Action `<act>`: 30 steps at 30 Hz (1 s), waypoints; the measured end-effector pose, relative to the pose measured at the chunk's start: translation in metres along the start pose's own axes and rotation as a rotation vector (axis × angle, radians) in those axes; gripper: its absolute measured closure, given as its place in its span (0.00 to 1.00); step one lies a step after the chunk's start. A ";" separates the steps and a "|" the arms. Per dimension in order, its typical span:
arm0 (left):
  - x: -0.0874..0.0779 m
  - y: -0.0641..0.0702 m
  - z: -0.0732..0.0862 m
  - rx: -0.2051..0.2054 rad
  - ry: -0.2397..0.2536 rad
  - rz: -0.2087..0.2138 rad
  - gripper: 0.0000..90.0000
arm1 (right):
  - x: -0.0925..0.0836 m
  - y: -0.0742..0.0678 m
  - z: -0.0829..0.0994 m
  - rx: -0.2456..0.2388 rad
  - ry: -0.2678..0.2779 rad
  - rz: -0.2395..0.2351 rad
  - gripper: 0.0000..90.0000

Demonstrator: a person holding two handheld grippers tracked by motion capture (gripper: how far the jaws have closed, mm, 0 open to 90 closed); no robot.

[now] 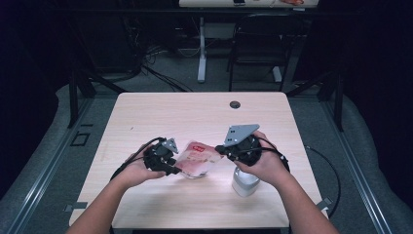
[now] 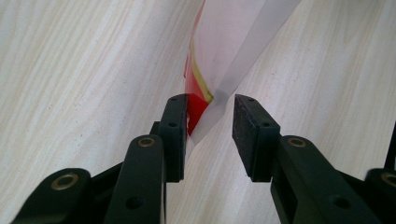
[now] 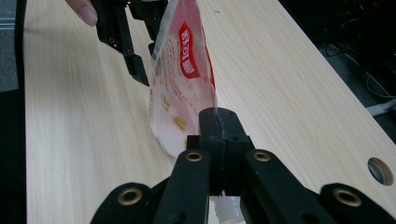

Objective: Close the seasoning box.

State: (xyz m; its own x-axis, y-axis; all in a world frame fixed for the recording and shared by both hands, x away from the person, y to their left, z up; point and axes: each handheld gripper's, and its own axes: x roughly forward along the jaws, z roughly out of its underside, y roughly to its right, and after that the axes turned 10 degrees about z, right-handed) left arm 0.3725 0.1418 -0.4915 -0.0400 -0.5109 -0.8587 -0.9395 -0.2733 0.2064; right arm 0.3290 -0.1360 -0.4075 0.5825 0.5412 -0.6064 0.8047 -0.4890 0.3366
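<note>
Held up over the near middle of the pale wooden bench (image 1: 146,112), between both hands: a soft red-and-white pouch (image 1: 197,158), printed with a red label and small gold marks. At the pouch's 9 o'clock in the high view, the left gripper (image 1: 170,169), gripped in the left hand (image 1: 136,170). At its 3 o'clock, the right gripper (image 1: 220,150) in the right hand (image 1: 268,163), topped by a grey three-cornered plate (image 1: 239,133). Seen along the left gripper (image 2: 210,135) in its own view: fingers (image 2: 175,135) standing apart, not clamped, with the pouch's (image 2: 229,42) clear sealed edge and red corner lying between them, close against the 9 o'clock pad and clear of the 3 o'clock one. Seen along the right gripper (image 3: 217,126) in its own view: fingers (image 3: 231,128) pressed tight together on the near edge of the pouch (image 3: 182,88), pinching it fast, the bag hanging on edge above the bench (image 3: 280,93) and running off towards 11 o'clock, where the other gripper (image 3: 135,51) meets it. Just below the right hand, towards 6 o'clock in the high view, a white bottle (image 1: 244,184) standing on the bench. At 12 o'clock on the bench's far edge, a round cable hole (image 1: 235,104).
</note>
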 end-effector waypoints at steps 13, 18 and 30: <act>-0.007 0.003 0.012 -0.013 0.095 0.001 0.75 | 0.007 -0.003 -0.007 0.036 0.041 -0.052 0.96; -0.009 0.004 0.018 -0.013 0.125 0.001 0.77 | 0.013 -0.004 -0.010 0.063 0.053 -0.082 0.95; -0.010 0.008 0.040 -0.014 0.188 -0.018 0.87 | 0.029 -0.015 -0.025 0.049 0.048 -0.100 0.89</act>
State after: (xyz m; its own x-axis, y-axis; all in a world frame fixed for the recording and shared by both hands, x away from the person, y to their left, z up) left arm 0.3524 0.1774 -0.4996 0.0424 -0.6490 -0.7596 -0.9347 -0.2944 0.1993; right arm 0.3364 -0.0958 -0.4123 0.5056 0.6208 -0.5992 0.8532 -0.4631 0.2401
